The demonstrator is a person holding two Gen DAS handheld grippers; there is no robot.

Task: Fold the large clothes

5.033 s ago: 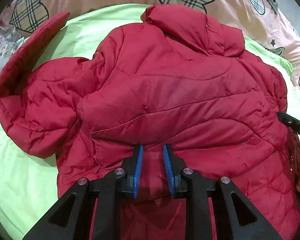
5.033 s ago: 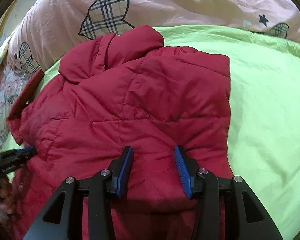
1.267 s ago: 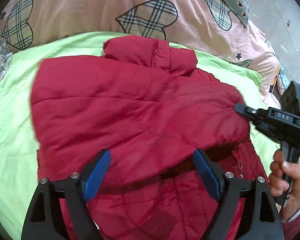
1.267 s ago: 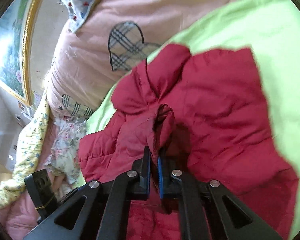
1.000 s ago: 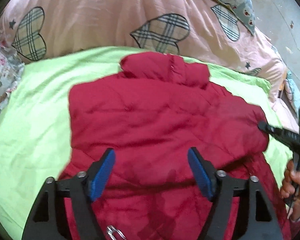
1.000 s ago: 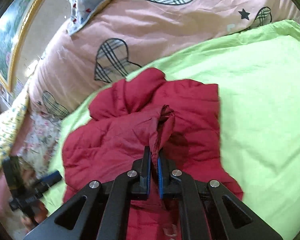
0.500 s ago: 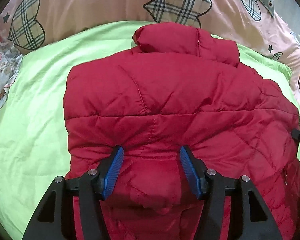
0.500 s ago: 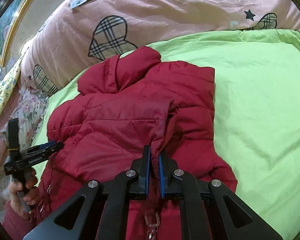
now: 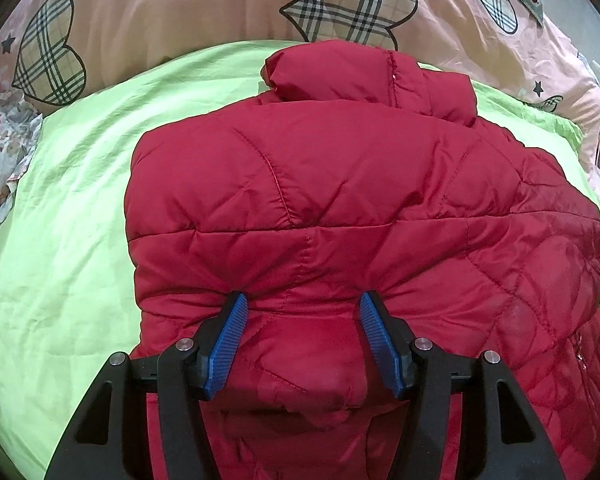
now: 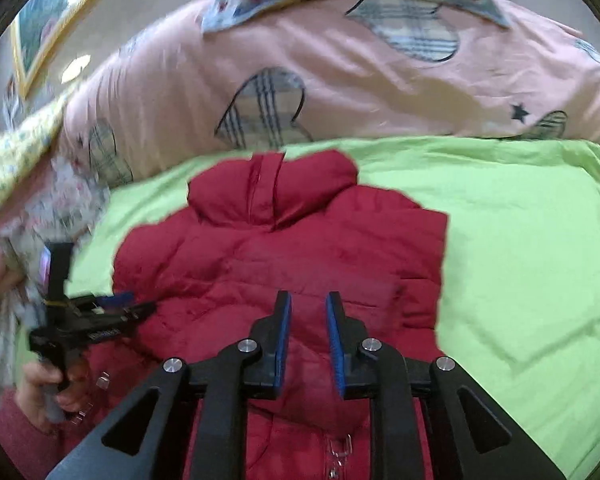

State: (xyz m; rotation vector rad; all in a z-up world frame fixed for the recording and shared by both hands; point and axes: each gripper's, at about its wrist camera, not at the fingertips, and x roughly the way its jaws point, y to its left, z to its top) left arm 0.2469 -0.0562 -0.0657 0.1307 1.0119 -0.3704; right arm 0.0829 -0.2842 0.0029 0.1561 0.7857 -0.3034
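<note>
Jacket (image 9: 340,208) on sheet (image 9: 68,240), collar twd quilt (image 9: 180,12) behind.

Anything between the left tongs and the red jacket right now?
Nothing visible. The left tongs are open and already sit against the red puffer jacket, its padding bulging up between the blue pads.

Red puffer jacket (image 9: 340,200), seemingly sleeves-folded, flat

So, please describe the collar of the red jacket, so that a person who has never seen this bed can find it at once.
Start from the pink quilt with plaid hearts at the far side of the bed; just before it lies the green sheet, and on it the red jacket. The collar is the puffy rolled band at the jacket's far edge, nearest the quilt. Unlike the flat quilted body, it stands up as a thick roll.
</note>
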